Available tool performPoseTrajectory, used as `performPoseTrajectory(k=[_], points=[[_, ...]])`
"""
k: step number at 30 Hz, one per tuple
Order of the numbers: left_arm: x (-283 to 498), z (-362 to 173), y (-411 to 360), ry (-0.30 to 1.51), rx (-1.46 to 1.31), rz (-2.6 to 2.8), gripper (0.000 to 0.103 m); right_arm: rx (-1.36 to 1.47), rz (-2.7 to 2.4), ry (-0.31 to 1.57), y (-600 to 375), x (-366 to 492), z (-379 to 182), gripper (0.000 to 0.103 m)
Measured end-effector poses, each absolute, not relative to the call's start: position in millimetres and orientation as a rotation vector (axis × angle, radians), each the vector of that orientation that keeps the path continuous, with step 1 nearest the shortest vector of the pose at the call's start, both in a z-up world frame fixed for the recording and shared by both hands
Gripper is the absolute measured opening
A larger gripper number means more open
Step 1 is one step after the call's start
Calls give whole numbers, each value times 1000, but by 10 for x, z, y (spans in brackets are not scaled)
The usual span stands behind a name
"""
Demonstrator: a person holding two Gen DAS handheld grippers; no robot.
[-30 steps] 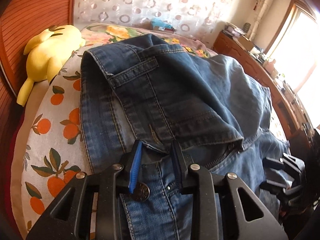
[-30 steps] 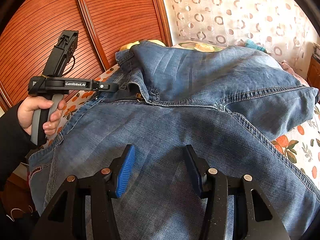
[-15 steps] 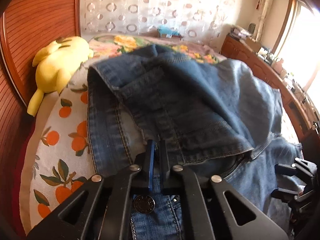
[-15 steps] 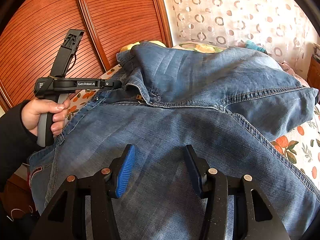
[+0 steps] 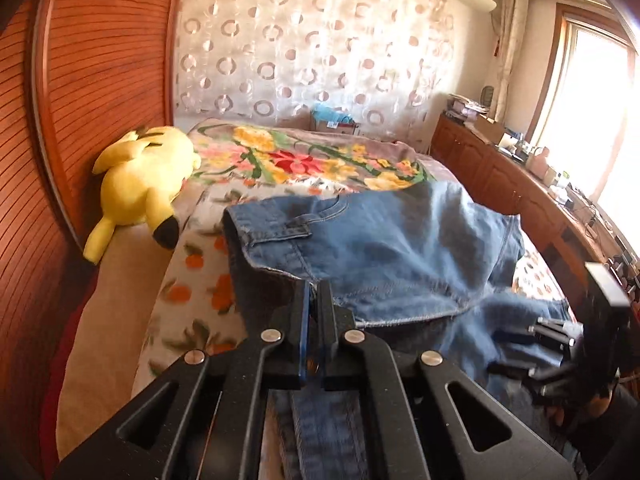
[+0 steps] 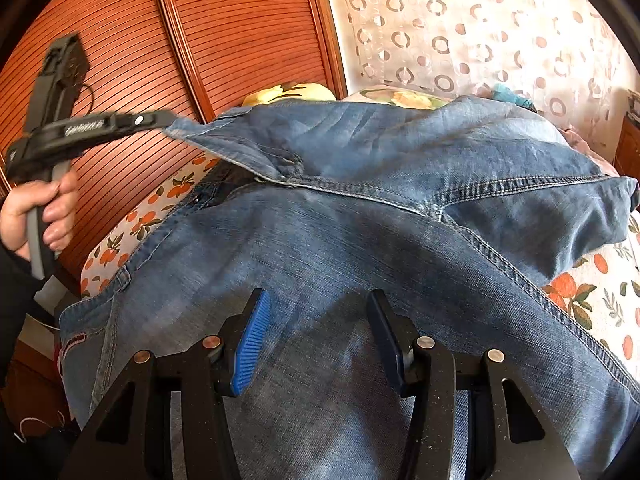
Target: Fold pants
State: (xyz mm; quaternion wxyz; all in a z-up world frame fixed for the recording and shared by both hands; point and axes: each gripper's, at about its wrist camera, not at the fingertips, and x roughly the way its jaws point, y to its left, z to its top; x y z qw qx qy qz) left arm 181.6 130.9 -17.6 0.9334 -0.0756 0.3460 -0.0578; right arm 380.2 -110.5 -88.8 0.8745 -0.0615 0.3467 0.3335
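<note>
Seen first from the left wrist: the left tongs (image 5: 314, 300) are pinched closed on the waistband edge of the blue jeans (image 5: 400, 248), holding that edge lifted above the bed (image 5: 120, 320). The jeans lie across a bedsheet printed with oranges (image 5: 192, 292); beyond them is a floral blanket (image 5: 300, 160). A yellow plush toy (image 5: 140, 188) rests at the bed's left edge, against a slatted reddish wooden panel (image 5: 100, 80). A curtain patterned with rings (image 5: 312, 48) covers the far wall. At right, a low wooden cabinet (image 5: 500, 180) cluttered on top runs below a bright window (image 5: 592, 120). The right tongs appear blurred at the lower right edge of this view.

From the right wrist: the right tongs (image 6: 320, 340) stand open, pads apart, above a flat stretch of denim with nothing between them. The jeans (image 6: 360, 240) fill most of this view, one portion folded over across the top. At left, a hand (image 6: 40, 212) grips the handle of the left tongs (image 6: 170, 122), whose tip holds the raised waistband corner. The orange-print sheet (image 6: 132, 224) shows on both sides of the jeans, and the same slatted wood (image 6: 240, 20) and ring curtain (image 6: 460, 20) stand behind.
</note>
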Motion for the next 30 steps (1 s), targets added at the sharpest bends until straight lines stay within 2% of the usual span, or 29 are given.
performPoseTrajectory(k=[6, 9, 11, 19, 21, 22, 23, 25, 30], points=[[1816, -762, 1255, 853, -107, -83, 6, -136, 697, 726, -1094, 3783, -891, 53], [1761, -763, 1218, 825, -108, -102, 8, -140, 688, 718, -1102, 3766, -880, 53], [1768, -719, 1212, 821, -114, -120, 16, -140, 686, 713, -1115, 3744, -870, 53], [1674, -386, 1078, 752, -70, -143, 30, -135, 646, 669, -1292, 3635, -713, 53], [1690, -285, 1046, 722, -63, -163, 42, -145, 620, 657, -1388, 3627, -662, 53], [1706, -239, 1012, 704, -56, -179, 55, -151, 602, 651, -1454, 3623, -634, 53], [1734, -201, 980, 686, -50, -203, 60, -155, 582, 645, -1534, 3633, -604, 53], [1826, -170, 906, 681, -34, -231, 65, -165, 541, 640, -1690, 3668, -555, 53], [2128, -252, 714, 722, 28, -261, 65, -176, 429, 647, -2101, 3878, -457, 53]])
